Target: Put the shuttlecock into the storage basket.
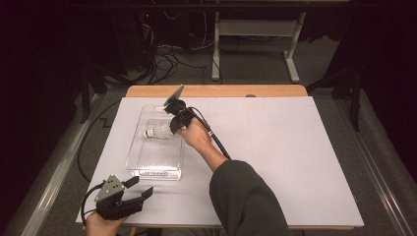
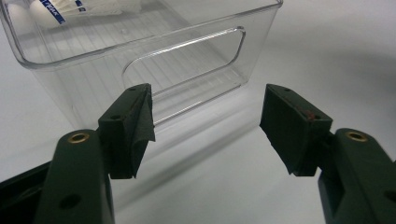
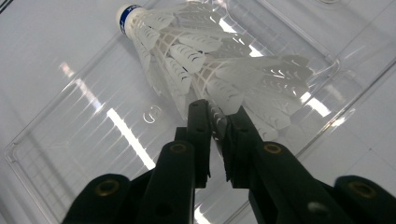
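White table (image 1: 295,162), high view — clear bin (image 1: 140,160) left of centre; right gripper (image 1: 173,124) over it, left gripper (image 1: 140,189) near the front edge. Left gripper view — jaws wide apart, empty, facing the bin (image 2: 187,65). Right gripper view — jaws clamped on a shuttlecock (image 3: 205,70) feather edge, above the bin floor.

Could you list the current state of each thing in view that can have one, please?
Left gripper: open, holding nothing, aimed at the bin's handle end.
Right gripper: shut on the shuttlecock's feather skirt, over the bin.
Shuttlecock: pinched by its feathers, on its side, cork end away from the gripper, over the bin; whether it touches the floor is unclear.
Clear plastic bin: upright, uncovered, resting on the white table.
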`<act>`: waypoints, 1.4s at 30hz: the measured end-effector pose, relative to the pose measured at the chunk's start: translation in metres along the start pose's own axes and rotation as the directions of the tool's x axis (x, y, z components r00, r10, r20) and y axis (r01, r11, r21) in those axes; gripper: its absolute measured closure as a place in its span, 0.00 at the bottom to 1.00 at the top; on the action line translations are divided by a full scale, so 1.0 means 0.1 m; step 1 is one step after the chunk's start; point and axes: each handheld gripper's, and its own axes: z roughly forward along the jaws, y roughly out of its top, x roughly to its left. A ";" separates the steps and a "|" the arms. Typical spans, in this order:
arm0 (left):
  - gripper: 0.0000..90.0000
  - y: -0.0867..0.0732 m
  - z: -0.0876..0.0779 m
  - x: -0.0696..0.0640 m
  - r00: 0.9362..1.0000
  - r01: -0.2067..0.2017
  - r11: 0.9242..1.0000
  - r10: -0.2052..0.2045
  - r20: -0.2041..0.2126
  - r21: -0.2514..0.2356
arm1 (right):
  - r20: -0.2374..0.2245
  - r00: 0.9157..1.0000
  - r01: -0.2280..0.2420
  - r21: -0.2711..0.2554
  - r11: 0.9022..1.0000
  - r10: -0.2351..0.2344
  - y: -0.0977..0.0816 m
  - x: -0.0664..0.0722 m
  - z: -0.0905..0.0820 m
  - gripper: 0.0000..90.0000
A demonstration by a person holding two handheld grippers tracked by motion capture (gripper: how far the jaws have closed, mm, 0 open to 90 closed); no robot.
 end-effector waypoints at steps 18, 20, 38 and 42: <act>0.39 0.00 0.01 -0.01 1.000 -0.004 1.000 0.004 -0.004 0.001 | 0.005 1.000 -0.005 -0.011 1.000 0.005 -0.02 -0.01 -0.03 1.00; 0.39 0.00 0.01 -0.01 1.000 -0.003 1.000 0.003 -0.004 0.001 | 0.003 1.000 -0.005 -0.017 1.000 0.005 -0.01 -0.03 -0.02 1.00; 0.39 0.00 0.00 -0.01 1.000 -0.002 1.000 0.002 -0.004 0.000 | 0.000 1.000 -0.006 -0.013 1.000 0.006 -0.02 -0.01 0.01 0.87; 0.39 0.00 0.01 -0.01 1.000 -0.002 1.000 0.002 -0.003 0.001 | 0.017 1.000 0.001 -0.025 1.000 0.000 -0.03 0.01 -0.03 0.86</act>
